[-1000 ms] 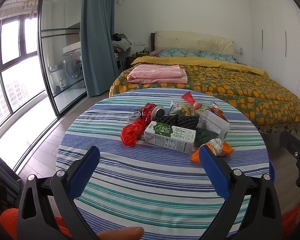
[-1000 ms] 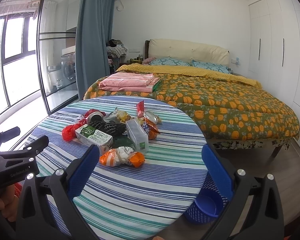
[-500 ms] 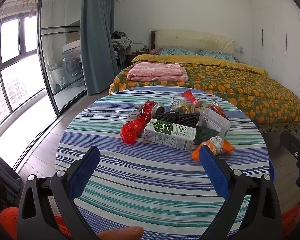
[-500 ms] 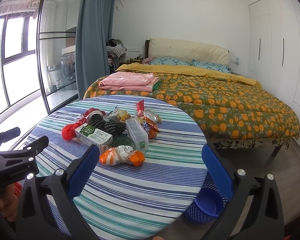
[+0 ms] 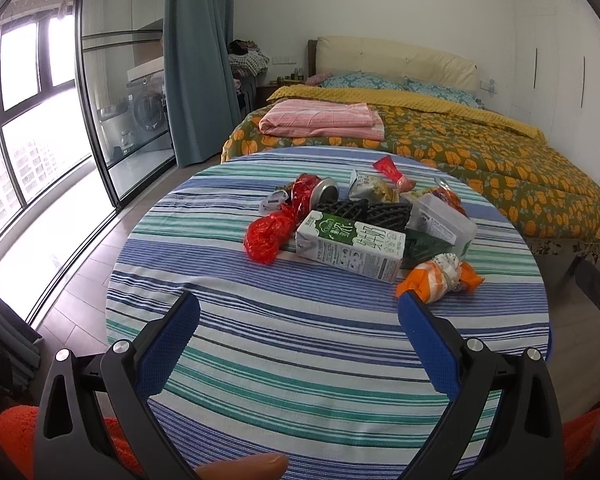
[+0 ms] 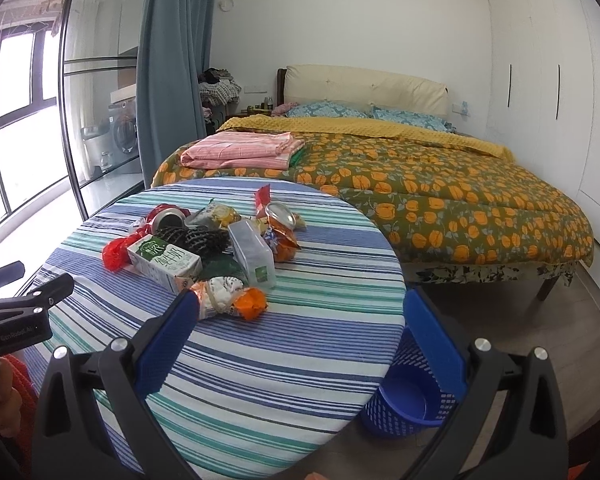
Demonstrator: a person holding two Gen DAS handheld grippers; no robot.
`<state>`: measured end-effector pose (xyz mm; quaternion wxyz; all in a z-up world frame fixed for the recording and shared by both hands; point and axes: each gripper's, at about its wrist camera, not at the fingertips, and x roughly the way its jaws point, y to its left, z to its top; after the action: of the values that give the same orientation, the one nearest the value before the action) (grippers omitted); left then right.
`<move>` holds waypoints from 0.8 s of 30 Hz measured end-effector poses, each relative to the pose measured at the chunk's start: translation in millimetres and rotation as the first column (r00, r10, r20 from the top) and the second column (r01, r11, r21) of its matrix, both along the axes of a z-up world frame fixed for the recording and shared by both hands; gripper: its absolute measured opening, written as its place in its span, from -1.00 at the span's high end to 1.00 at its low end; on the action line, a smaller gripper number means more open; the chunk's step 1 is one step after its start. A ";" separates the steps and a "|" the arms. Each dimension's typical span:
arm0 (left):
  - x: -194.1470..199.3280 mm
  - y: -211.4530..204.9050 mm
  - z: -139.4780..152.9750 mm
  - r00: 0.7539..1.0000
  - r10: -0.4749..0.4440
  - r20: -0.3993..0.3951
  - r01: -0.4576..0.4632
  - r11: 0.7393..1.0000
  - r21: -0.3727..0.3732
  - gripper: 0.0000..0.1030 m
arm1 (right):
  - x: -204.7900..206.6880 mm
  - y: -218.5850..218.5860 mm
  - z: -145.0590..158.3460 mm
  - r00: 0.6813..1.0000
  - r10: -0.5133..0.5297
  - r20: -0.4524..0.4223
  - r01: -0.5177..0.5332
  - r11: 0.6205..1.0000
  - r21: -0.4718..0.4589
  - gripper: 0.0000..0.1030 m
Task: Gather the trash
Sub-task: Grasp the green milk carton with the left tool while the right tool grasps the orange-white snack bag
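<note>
The trash pile (image 5: 364, 232), with its milk carton (image 5: 350, 246) and orange wrapper (image 5: 440, 278), sits past the centre of my round striped table (image 5: 300, 344), leaving bare cloth up to the near edge; the blue basket (image 6: 404, 400) stands on the floor under the right rim. Compared with a second ago, the pile lies slightly lower in both views. My left gripper (image 5: 298, 322) and right gripper (image 6: 300, 316) hover level over the near cloth, jaws wide and holding nothing.
</note>
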<state>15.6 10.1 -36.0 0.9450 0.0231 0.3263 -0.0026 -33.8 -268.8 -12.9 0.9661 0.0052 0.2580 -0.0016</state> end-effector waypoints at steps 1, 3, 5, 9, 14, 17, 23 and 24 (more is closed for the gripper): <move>1.4 -0.2 -1.4 1.000 0.004 -0.004 -0.004 1.000 0.004 -0.90 | 0.9 -0.2 -1.7 1.000 0.001 -0.005 -0.001 1.000 0.003 -0.91; 5.4 0.5 -6.1 1.000 0.018 -0.024 -0.017 1.000 0.012 -0.90 | 3.8 -0.5 -6.7 1.000 0.009 -0.024 -0.009 1.000 0.015 -0.91; 12.7 3.3 -14.3 0.997 0.040 -0.063 -0.039 0.999 0.024 -0.90 | 9.2 0.7 -15.2 0.998 0.021 -0.060 -0.020 0.999 0.028 -0.91; 29.0 12.2 -37.3 0.988 0.067 -0.137 -0.064 0.998 0.026 -0.90 | 24.1 8.1 -40.0 0.985 0.059 -0.161 -0.047 0.996 0.079 -0.91; 46.7 16.2 -58.0 0.979 0.088 -0.184 -0.082 0.996 0.040 -0.90 | 56.7 27.5 -54.8 0.969 0.086 -0.233 -0.045 0.984 0.174 -0.91; 54.2 15.4 -67.2 0.974 0.104 -0.202 -0.094 0.994 0.058 -0.90 | 89.1 47.7 -58.5 0.963 0.078 -0.259 -0.024 0.978 0.207 -0.91; 66.6 14.4 -84.7 0.964 0.124 -0.234 -0.105 0.990 0.091 -0.90 | 134.3 80.6 -74.5 0.949 0.043 -0.314 -0.012 0.995 0.099 -0.91; 68.2 14.7 -86.9 0.962 0.122 -0.245 -0.103 0.991 0.089 -0.90 | 138.3 79.1 -80.4 0.941 0.036 -0.336 -0.009 0.996 0.083 -0.91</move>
<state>83.8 24.7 -122.9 0.8934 0.0398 0.4433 0.0605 104.4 -189.7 -93.3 0.9066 0.0408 0.4197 0.0190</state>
